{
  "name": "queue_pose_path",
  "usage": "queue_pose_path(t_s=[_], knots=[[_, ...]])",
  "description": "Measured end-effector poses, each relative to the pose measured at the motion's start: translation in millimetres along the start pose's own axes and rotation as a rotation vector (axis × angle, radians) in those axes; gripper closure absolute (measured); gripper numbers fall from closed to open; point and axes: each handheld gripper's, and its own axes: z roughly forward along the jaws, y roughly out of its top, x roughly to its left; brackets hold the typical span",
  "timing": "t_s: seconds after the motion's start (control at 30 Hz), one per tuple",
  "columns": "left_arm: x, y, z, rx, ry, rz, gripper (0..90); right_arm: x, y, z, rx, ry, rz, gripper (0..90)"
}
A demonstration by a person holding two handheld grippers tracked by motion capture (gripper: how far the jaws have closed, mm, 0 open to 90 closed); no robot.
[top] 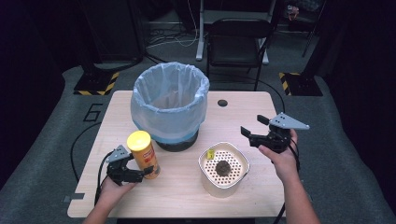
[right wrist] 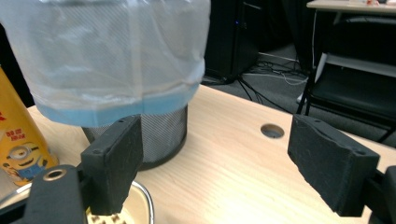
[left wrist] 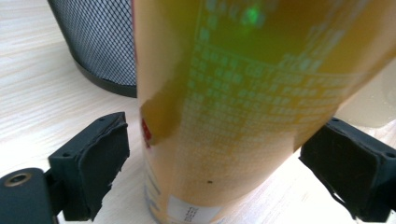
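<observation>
Left gripper [top: 140,173] straddled yellow can [top: 144,154] at front left of table [top: 187,200], jaws apart, pads not visibly pressing. Right gripper [top: 254,127] held open, empty, above white strainer bowl [top: 224,169]. Bagged mesh bin [top: 170,105] behind.

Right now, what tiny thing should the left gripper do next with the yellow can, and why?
Probably close the left gripper a little more. The yellow can stands upright between its jaws, but a gap shows beside the left one, so there is no firm hold yet. Only after that would lifting it toward the trash bin seem safe.
</observation>
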Motion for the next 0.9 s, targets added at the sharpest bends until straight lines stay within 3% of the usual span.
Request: queue_pose_path(t_s=[0.07, 0.13, 0.17, 0.3, 0.33, 0.4, 0.43, 0.47, 0.77, 0.9], knots=[[-1.1, -2.0, 1.6, -0.014, -0.005, -0.013, 12.6, -3.0, -6.8, -2.5, -0.005, -0.009, 0.011, 18.2], [-1.2, -2.1, 0.2, -0.007, 0.009, 0.029, 16.4, -6.6, -14.9, -6.0, -0.010, -0.031, 0.014, 18.3], [-3.0, -2.4, 0.0, -0.005, -0.003, 0.007, 21.3, -7.6, -18.5, -7.9, -0.008, -0.039, 0.028, 18.3], [-5.8, -1.6, 0.6, -0.004, 0.018, 0.060, 22.8, -14.8, -33.9, -11.6, -0.007, -0.057, 0.063, 18.6], [-7.6, -2.2, 1.6, -0.018, 0.028, 0.046, 23.0, -16.1, -36.0, -11.3, 0.003, -0.061, 0.065, 18.6], [-8.1, -2.1, 1.0, -0.017, 0.040, 0.070, 23.4, -18.9, -40.2, -11.5, 0.018, -0.073, 0.069, 18.6], [-9.2, -2.2, 1.1, -0.019, 0.040, 0.059, 23.5, -20.0, -41.6, -12.1, 0.019, -0.072, 0.070, 18.6], [-8.7, -1.5, -0.4, -0.004, 0.036, 0.082, 23.6, -20.8, -42.8, -12.6, 0.016, -0.073, 0.081, 18.7], [-11.1, 2.0, -6.4, -0.013, 0.036, 0.086, 23.8, -23.4, -52.5, -11.1, 0.036, -0.077, 0.089, 18.8], [-11.0, 7.0, -12.6, -0.009, 0.025, 0.063, 23.8, -25.7, -55.8, -11.0, 0.041, -0.081, 0.095, 18.8]])
